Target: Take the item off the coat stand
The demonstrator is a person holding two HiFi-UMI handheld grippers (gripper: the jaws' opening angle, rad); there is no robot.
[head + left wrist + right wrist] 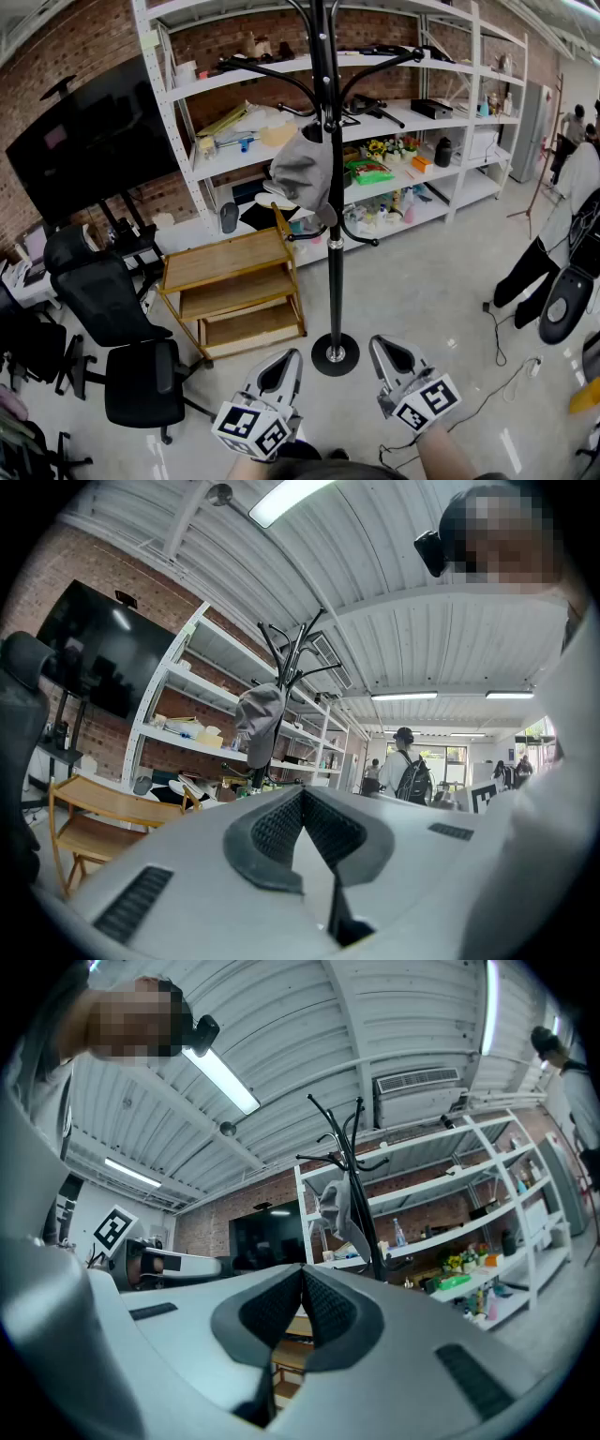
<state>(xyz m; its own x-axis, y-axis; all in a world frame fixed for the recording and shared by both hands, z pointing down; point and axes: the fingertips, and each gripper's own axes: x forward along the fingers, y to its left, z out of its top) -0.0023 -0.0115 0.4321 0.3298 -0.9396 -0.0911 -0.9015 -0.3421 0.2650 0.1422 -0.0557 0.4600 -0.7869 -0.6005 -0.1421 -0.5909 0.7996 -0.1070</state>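
Observation:
A black coat stand (330, 187) rises in the middle of the head view on a round base (335, 354). A grey cap (302, 171) hangs from a hook on its left side, also seen as a grey cap (260, 719) in the left gripper view and a grey cap (339, 1208) in the right gripper view. My left gripper (282, 371) and right gripper (392, 358) are held low near the base, well short of the cap. Both are shut with nothing between the pads.
White shelving (403, 141) full of small items stands behind the stand. A wooden rack (234, 291) sits left of the base, black office chairs (131, 347) further left. A person (562, 234) stands at the right; a cable (506, 375) lies on the floor.

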